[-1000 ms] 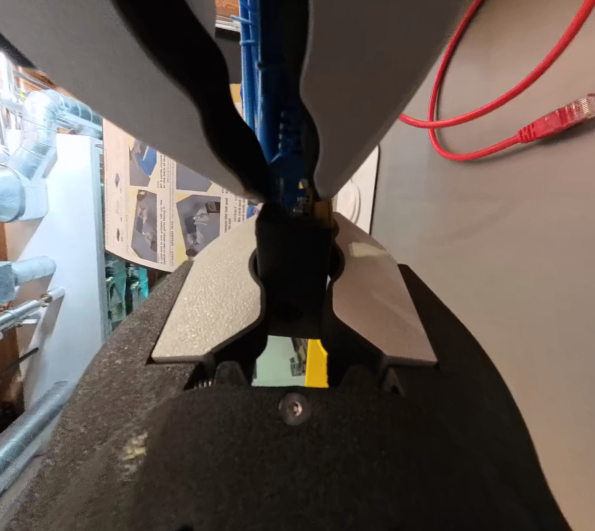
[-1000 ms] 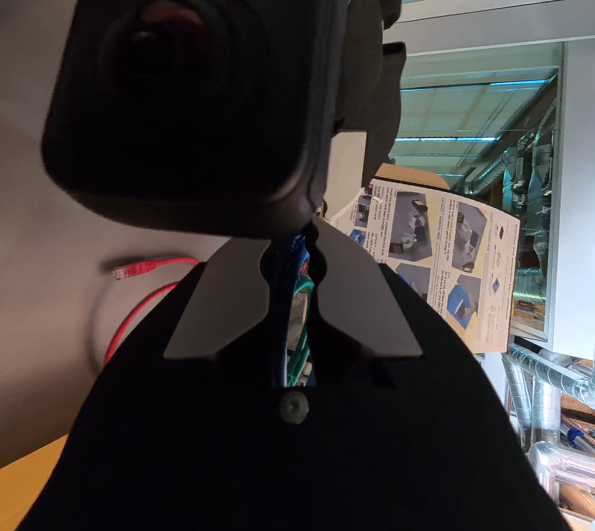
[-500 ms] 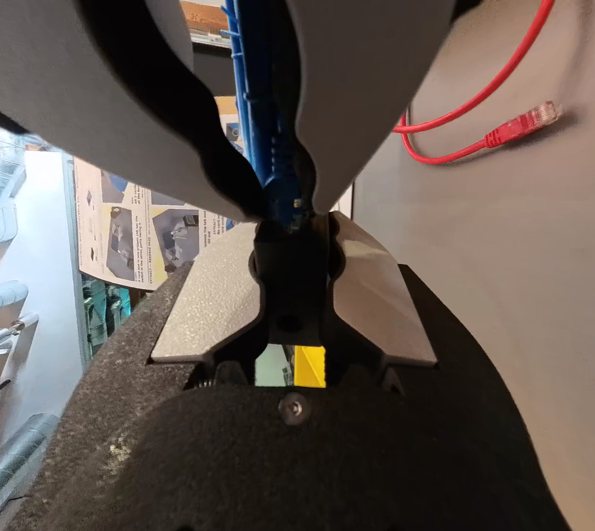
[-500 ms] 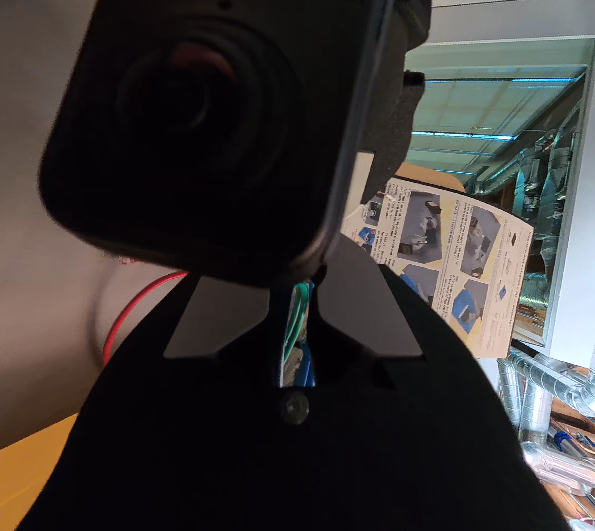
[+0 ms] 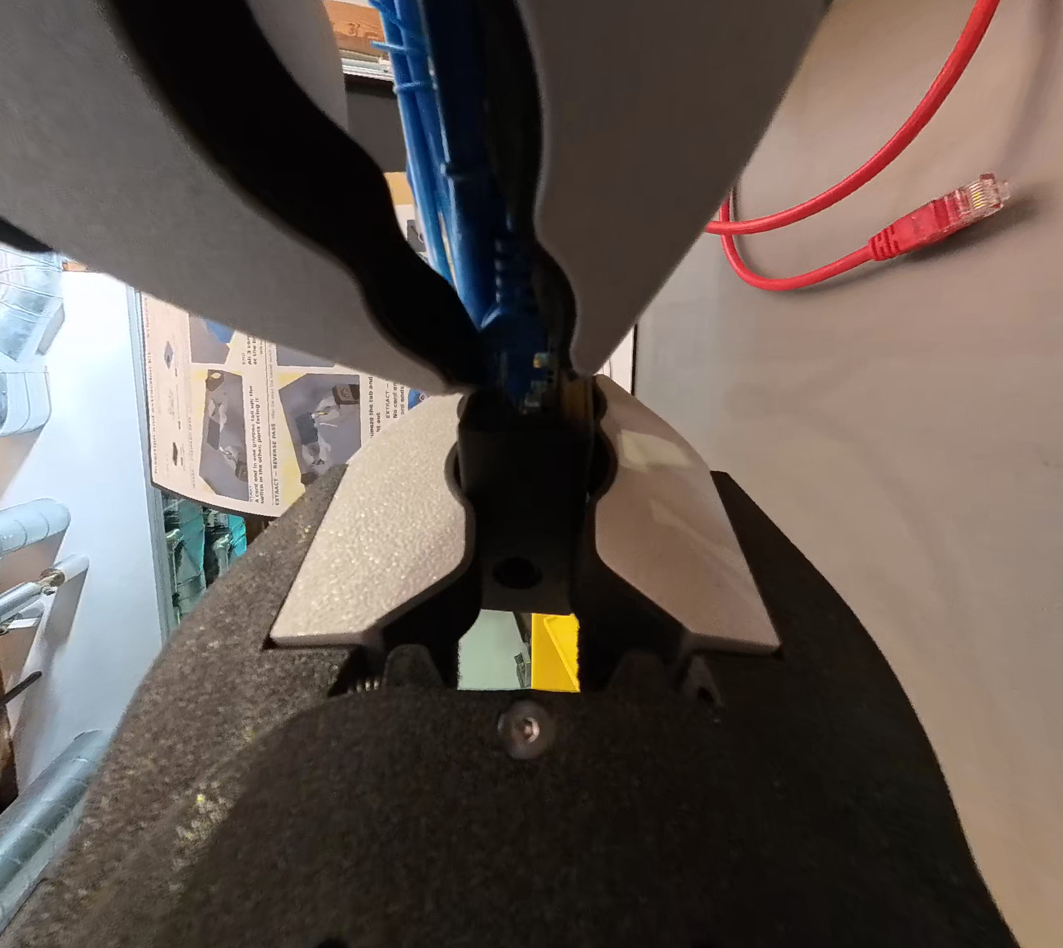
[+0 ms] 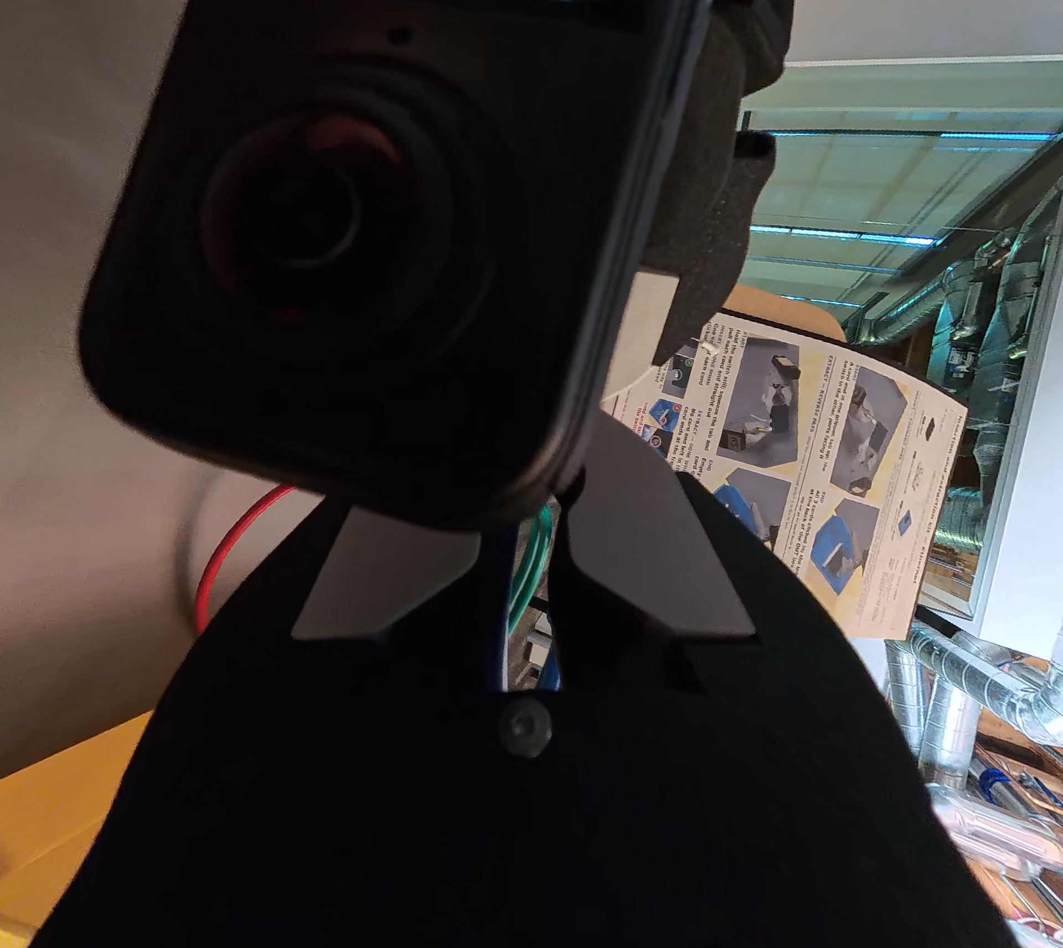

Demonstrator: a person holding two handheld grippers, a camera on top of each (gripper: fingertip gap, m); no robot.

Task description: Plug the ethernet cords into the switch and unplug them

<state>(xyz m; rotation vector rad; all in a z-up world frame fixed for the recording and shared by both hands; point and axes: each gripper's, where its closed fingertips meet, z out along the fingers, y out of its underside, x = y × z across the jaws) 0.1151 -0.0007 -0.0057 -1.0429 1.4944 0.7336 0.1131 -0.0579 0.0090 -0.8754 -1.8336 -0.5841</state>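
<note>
The left gripper (image 5: pixel 526 437) has its jaws closed on a small black boxy switch (image 5: pixel 520 495). Facing it tip to tip, the right gripper (image 5: pixel 517 345) pinches the blue ethernet cord's plug (image 5: pixel 517 345) at the switch's upper edge; whether the plug is seated cannot be told. A loose red ethernet cord (image 5: pixel 897 242) with a clear plug lies on the grey surface (image 5: pixel 863 460), well apart. In the right wrist view, a black camera (image 6: pixel 391 207) hides the fingertips.
</note>
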